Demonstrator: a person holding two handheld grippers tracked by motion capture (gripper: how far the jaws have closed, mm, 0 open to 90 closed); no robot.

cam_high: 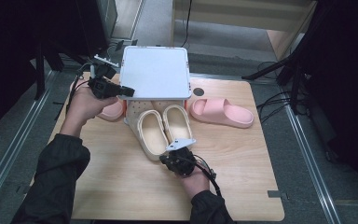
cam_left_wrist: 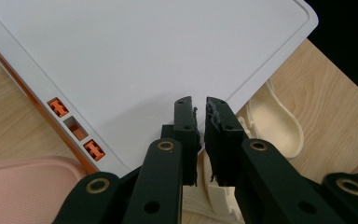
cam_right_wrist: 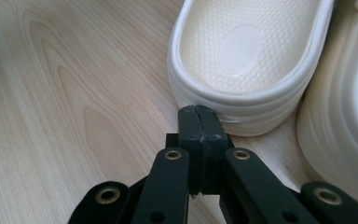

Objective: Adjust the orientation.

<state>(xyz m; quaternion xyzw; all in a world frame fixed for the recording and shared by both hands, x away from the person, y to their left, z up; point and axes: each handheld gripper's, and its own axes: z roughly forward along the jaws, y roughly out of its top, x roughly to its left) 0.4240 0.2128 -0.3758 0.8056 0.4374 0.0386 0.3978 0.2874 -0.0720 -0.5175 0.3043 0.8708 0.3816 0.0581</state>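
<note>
A white rack, a flat rounded-square shelf on orange-fitted legs, stands at the table's far edge. Beneath it sit the toes of two cream clogs, side by side and touching, heels toward the person; their long axes run from the rack toward the near edge, slightly splayed. The clogs are smooth moulded foam with ribbed side walls and a pebbled footbed. A pink slide lies right of the rack, long axis across the table; another pink slide sits partly under the rack's left side. The table is pale wood grain.

The left gripper hovers over the shelf's near-left corner, jaws a narrow slit apart, holding nothing. The right gripper has its jaws pressed together, tips touching the heel rim of one clog; in the high view it sits at the heels.
</note>
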